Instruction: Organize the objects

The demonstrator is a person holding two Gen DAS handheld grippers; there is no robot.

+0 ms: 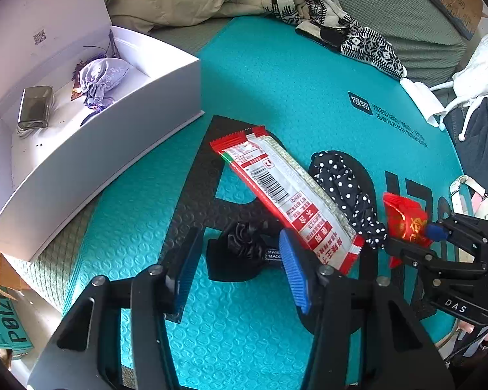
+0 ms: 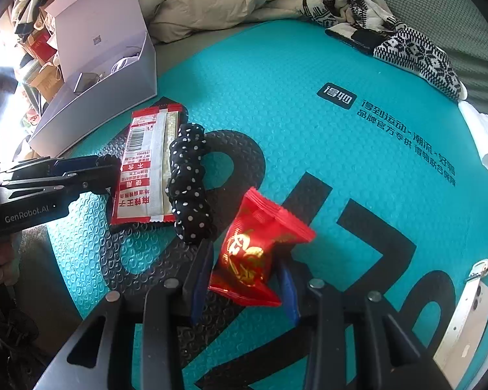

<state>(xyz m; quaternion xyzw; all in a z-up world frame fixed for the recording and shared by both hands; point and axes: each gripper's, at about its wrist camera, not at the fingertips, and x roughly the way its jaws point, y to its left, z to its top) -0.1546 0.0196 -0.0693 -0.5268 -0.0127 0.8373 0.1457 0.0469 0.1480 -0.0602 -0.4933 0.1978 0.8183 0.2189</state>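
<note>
We get bright daylight, sharp centres, heavy fisheye bend w/ black corners; right wrist view blows out white at left edge beside the white box (image 2: pixel 91 65).

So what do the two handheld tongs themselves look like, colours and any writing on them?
Both tongs are matte black frames with silver rivets and blue ribbed pads on the fingers. The left tongs carry white "GenRobot.AI" lettering on the side, readable from the right wrist view. The right tongs show white letters "DAS" on the body in the left wrist view. No sleeves are clearly visible.
</note>
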